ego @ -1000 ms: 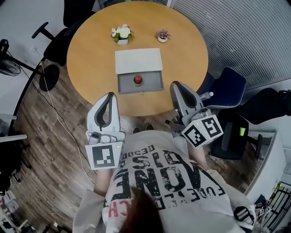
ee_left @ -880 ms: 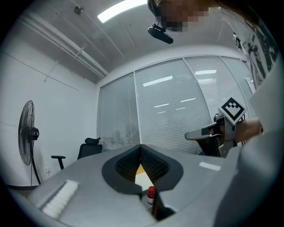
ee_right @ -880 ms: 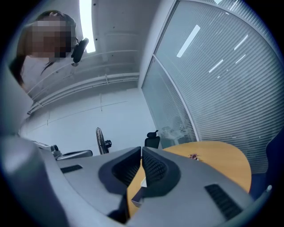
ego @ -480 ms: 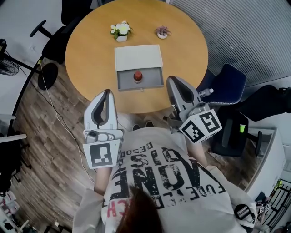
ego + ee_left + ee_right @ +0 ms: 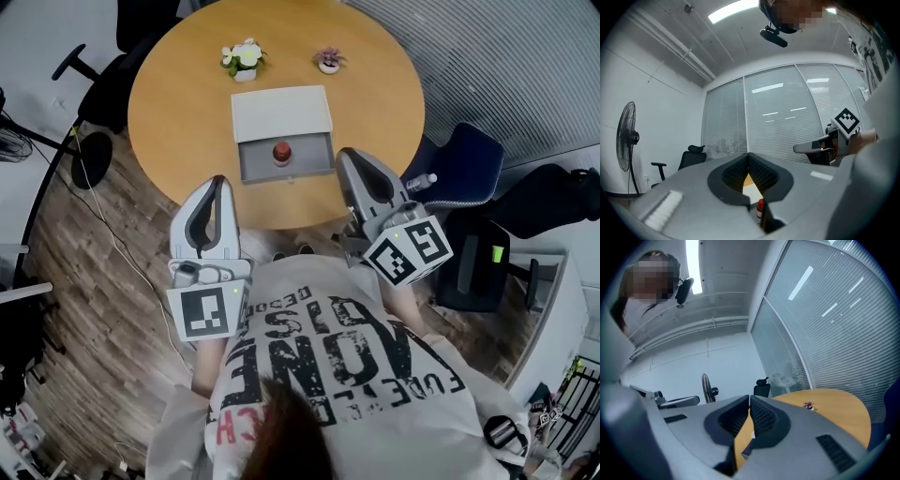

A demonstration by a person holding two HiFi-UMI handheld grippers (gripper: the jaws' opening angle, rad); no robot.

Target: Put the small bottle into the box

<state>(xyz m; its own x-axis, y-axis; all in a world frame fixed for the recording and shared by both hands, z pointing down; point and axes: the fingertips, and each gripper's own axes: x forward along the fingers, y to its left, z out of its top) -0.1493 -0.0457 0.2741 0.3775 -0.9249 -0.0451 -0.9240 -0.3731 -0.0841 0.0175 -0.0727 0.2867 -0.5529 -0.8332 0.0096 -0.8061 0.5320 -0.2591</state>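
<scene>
Small bottle [image 5: 281, 152] sits in the box [image 5: 281, 111] drawer, mid-desk [image 5: 380, 103]. Left gripper [image 5: 217, 183] at 7 o'clock, right gripper [image 5: 347, 157] at 5 o'clock: both clamped closed, empty, parked off the edge. Task looks done.

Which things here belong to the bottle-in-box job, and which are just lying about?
Job: small bottle, already in the open drawer of the box; left gripper and right gripper, both shut and empty.
Lying about: table, white flowers, pink flowers, blue chair, water bottle on it, fan.
</scene>
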